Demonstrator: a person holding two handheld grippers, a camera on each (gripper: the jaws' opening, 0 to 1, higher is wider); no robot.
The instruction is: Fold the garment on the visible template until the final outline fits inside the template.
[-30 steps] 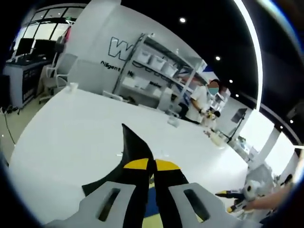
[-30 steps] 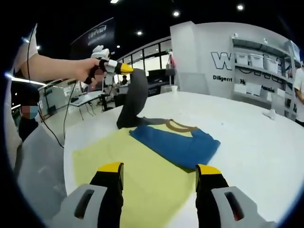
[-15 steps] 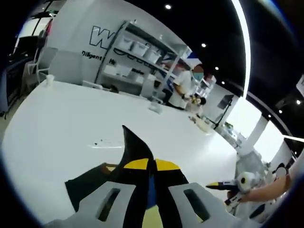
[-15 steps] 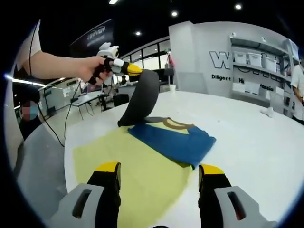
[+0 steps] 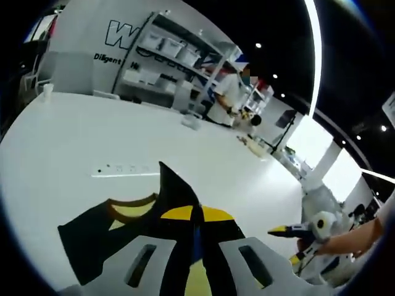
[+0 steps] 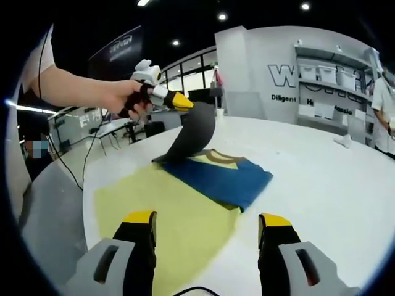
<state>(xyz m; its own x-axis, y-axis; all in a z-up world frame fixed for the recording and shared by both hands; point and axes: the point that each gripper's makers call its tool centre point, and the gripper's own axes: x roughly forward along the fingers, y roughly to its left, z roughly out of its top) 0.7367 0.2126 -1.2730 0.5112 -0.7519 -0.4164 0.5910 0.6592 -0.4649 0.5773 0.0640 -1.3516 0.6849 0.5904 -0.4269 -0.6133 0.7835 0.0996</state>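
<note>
A blue garment (image 6: 217,177) with a tan collar (image 6: 221,157) lies folded on a yellow template (image 6: 162,213) on the white table (image 6: 321,185). My left gripper (image 6: 184,101), held in a hand, is shut on a dark grey flap (image 6: 194,132) of the garment and lifts it above the collar. In the left gripper view its jaws (image 5: 197,213) pinch that dark cloth (image 5: 176,191), with the collar (image 5: 131,203) below. My right gripper (image 6: 207,219) stands open near the template's front edge, nothing between its jaws. It also appears at the right of the left gripper view (image 5: 279,232).
Shelving with white bins (image 6: 327,74) lines the far wall, where a person in white (image 5: 229,98) stands. A paper cup (image 5: 48,90) and a small white object (image 6: 343,140) sit on the table. The table's rounded edge (image 6: 86,197) runs left of the template.
My left gripper has carried the dark flap rightward and slightly lower, over the collar. The flap now arcs across the garment. My right gripper stays open in place.
</note>
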